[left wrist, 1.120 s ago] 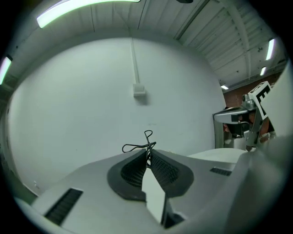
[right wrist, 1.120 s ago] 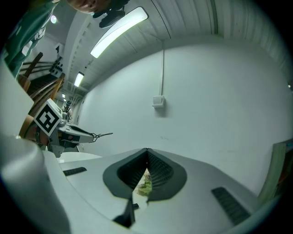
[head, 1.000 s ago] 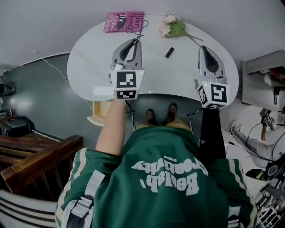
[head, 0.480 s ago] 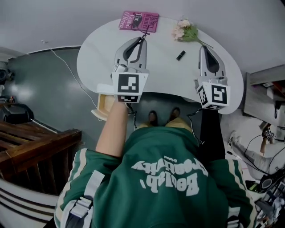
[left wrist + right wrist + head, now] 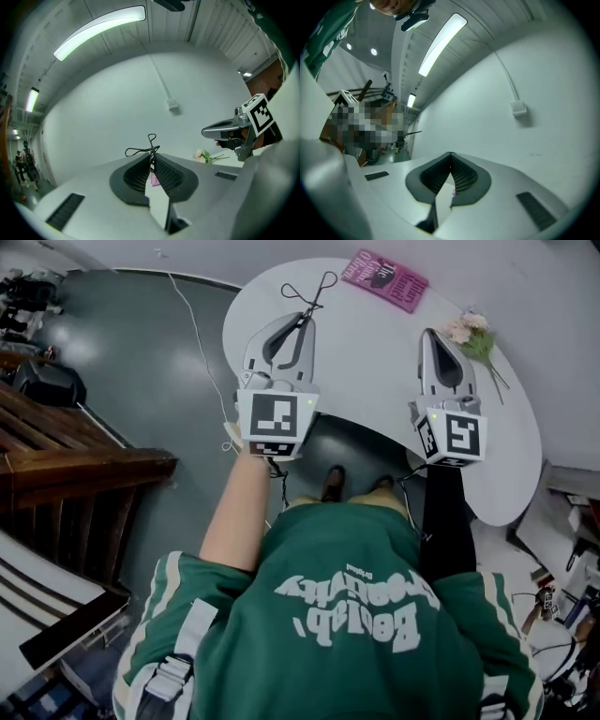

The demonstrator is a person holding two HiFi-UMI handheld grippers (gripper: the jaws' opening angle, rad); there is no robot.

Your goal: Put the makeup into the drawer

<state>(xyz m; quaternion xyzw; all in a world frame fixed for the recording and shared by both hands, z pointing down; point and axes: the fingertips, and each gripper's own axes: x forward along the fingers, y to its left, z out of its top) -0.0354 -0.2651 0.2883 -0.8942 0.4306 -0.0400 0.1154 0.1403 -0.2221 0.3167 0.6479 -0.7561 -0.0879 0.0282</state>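
Head view: our left tool (image 5: 306, 319), at 11 o'clock over the table (image 5: 375, 371), pinches a thin black wire piece (image 5: 314, 289), probably the makeup. Our right tool (image 5: 429, 334) sits at 1 o'clock.

Left gripper view: jaws clamped on the wire piece.

Right gripper view: jaws together, empty.

We judge this the carrying step. Next we must find the drawer, which is unseen here.

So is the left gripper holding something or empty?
Holding. In the left gripper view the left gripper has its jaws closed at the tips on a thin black wire-loop tool, its loops sticking out beyond them.
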